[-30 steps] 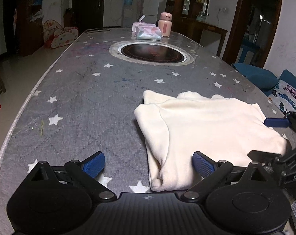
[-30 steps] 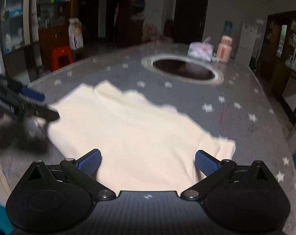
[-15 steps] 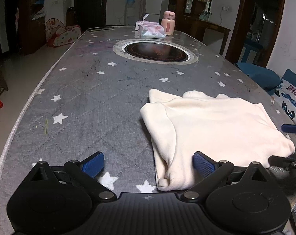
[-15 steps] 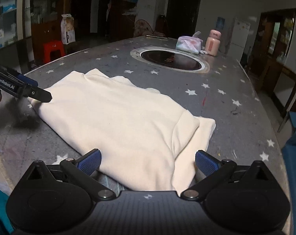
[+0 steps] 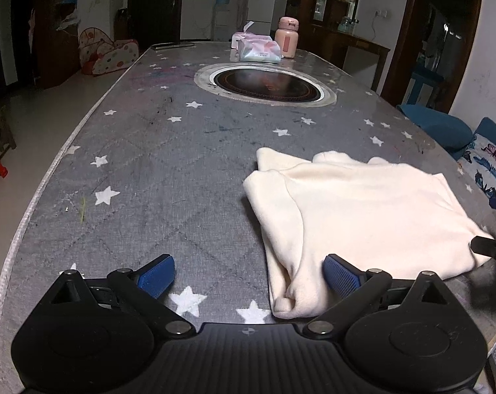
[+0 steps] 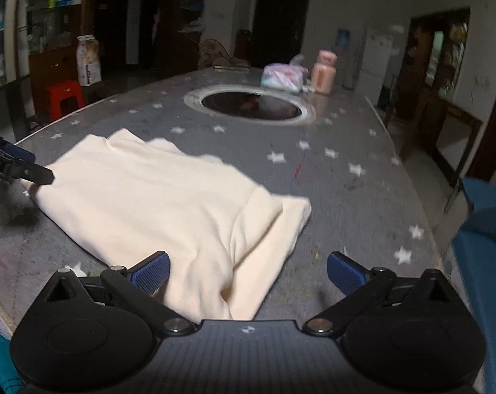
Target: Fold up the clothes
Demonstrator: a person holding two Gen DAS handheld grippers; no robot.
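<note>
Lying on the grey star-printed tabletop (image 5: 143,170), the cream garment (image 5: 363,216) fills the right half of the left wrist view and the lower left to centre of the right wrist view, already gathered into a compact, roughly rectangular bundle with a sleeve or side panel doubled over along one edge. The left tongs (image 5: 248,274) stand wide, one blue pad over bare tabletop and the other just against the near edge of the cloth, gripping nothing. The right tongs (image 6: 248,271) are equally wide, with the garment's near corner lying between the pads but not pinched. Each tool also shows in the other's view as a dark tip at the frame edge, beside a corner of the bundle. Judging by the layered edges, most of the folding looks done; what seems left is one more fold to halve the bundle, or only some squaring and smoothing of the bulging near corner. In the upper middle of both views sit a round inset burner (image 5: 267,83), a tissue pack (image 5: 259,51) and a pink bottle (image 5: 286,37), well apart from the cloth.
</note>
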